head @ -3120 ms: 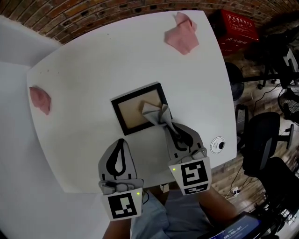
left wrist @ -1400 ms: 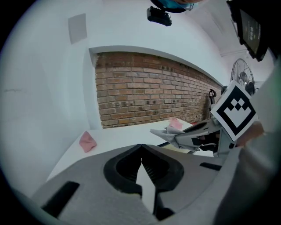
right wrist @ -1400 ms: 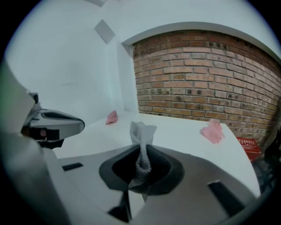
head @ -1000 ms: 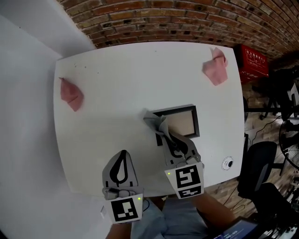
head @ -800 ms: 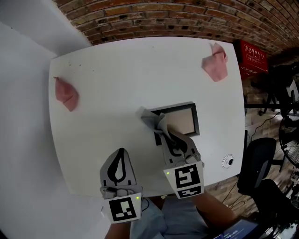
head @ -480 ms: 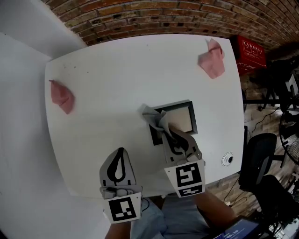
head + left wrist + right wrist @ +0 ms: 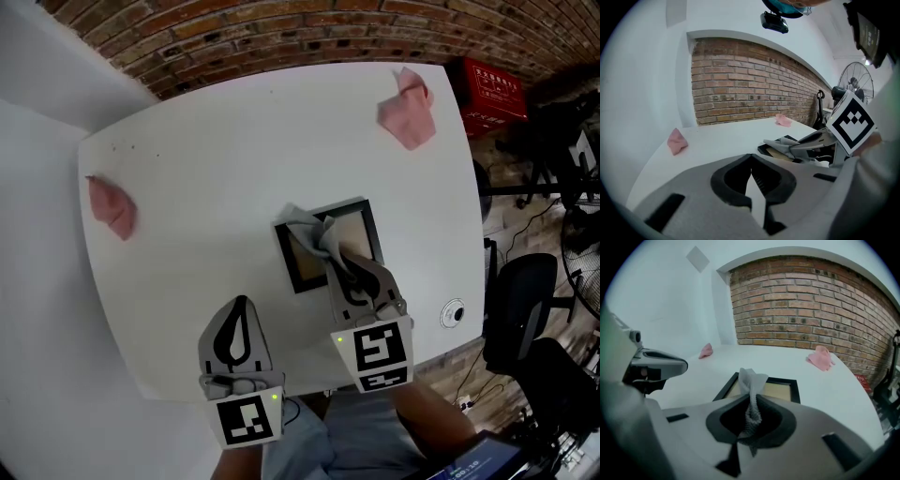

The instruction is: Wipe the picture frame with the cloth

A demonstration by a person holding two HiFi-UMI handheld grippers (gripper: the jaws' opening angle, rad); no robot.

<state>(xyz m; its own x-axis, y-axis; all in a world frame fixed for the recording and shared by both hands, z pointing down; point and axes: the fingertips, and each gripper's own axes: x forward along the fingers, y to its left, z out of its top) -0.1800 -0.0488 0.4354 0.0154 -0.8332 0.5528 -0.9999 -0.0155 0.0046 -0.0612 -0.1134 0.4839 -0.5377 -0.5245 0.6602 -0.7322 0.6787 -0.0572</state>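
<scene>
Head view: frame (image 7: 292, 269) partly beneath cloth (image 7: 308, 228)

**Off-task clutter around my fingers**

I see a white table (image 7: 234, 141) beneath everything. One crumpled pink cloth (image 7: 406, 111) lies far ahead and to the right of the fingers (image 7: 373, 274) of my right gripper (image 7: 330, 247), by the far corner. A second pink cloth (image 7: 112, 206) sits well ahead and left of the fingers (image 7: 214, 339) of my left gripper (image 7: 242, 302), at the table's edge. A small round white object (image 7: 453, 312) rests near the right fingers, on their right. Past the table I make out a brick wall (image 7: 281, 37), a red crate (image 7: 489, 82), a black office chair (image 7: 520, 305) and a fan (image 7: 855, 82).
</scene>
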